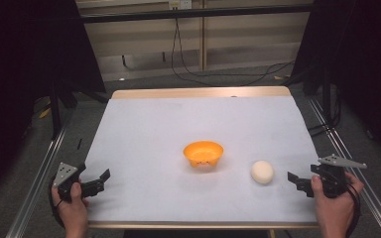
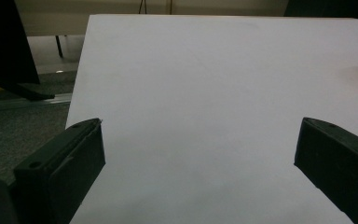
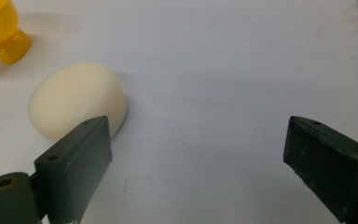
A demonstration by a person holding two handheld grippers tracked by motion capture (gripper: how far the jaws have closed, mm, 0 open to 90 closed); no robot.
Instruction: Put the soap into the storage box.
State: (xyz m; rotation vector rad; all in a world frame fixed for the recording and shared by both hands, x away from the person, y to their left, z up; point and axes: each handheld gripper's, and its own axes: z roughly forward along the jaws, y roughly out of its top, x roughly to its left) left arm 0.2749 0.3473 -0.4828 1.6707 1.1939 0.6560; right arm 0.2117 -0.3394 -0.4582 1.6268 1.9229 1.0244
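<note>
Here right gripper (image 1: 297,181) sits at the table's near right edge, jaws spread wide, nothing between them. Cream round object (image 1: 262,172) lies just beside it, apart from the jaws. Orange bowl (image 1: 203,153) stands near table (image 1: 178,114) centre. Left gripper (image 1: 96,182) at near left edge, jaws also wide, over bare white surface.

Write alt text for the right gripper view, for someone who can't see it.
A cream-coloured rounded object lies on a white table cover, partly behind one of the two black jaws of the right gripper, which stand wide apart with nothing between them. Part of an orange bowl sits at the upper left corner.
</note>
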